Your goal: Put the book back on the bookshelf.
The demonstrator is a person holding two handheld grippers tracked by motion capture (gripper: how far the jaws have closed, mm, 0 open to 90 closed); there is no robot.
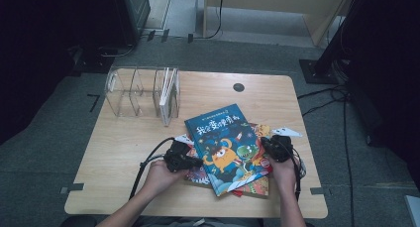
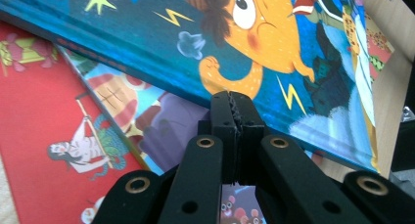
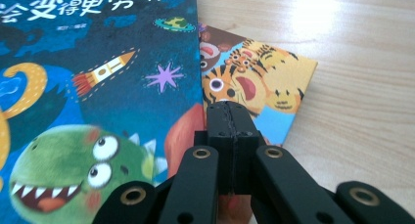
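Fingers (image 2: pixel 234 117) shut, tips at blue book (image 2: pixel 147 33) edge.

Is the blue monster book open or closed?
Closed. The blue monster book lies flat on the other picture books, front cover up, title and orange monster showing whole, and no inside pages are visible.

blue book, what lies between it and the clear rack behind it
In the high view, only bare wooden table lies between the blue book and the clear rack.

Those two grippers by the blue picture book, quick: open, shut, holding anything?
Left gripper: shut, nothing between the jaws, tips at the blue picture book's edge.
Right gripper: shut, holding nothing.
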